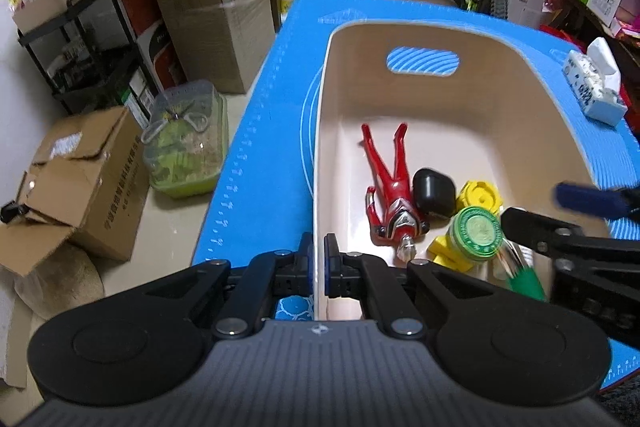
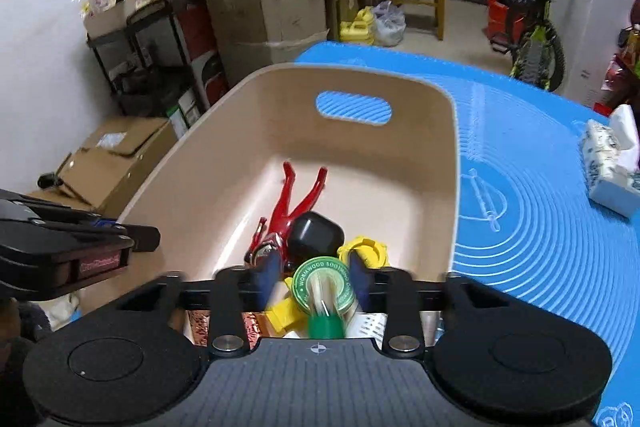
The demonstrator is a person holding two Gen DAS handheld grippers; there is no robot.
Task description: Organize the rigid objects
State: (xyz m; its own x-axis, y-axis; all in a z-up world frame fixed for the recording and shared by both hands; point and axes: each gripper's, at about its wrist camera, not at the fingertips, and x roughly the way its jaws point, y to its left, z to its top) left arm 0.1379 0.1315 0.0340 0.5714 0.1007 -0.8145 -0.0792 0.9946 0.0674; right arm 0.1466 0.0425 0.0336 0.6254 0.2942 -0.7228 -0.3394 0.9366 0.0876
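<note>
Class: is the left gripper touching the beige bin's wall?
Touching. The left wrist view shows the left gripper with jaws clamped on the beige bin wall.

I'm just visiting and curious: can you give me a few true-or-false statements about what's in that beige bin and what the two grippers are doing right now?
1. The left gripper is clamped on the beige bin's wall. True.
2. The red action figure stands upright in the bin. False: it lies flat on the bottom.
3. The right gripper is squeezing the green round tin. False: its jaws stand apart, not pressing it.
4. A tissue pack sits on the blue mat, outside the bin. True.
5. The black case lies beside the figure. True.
</note>
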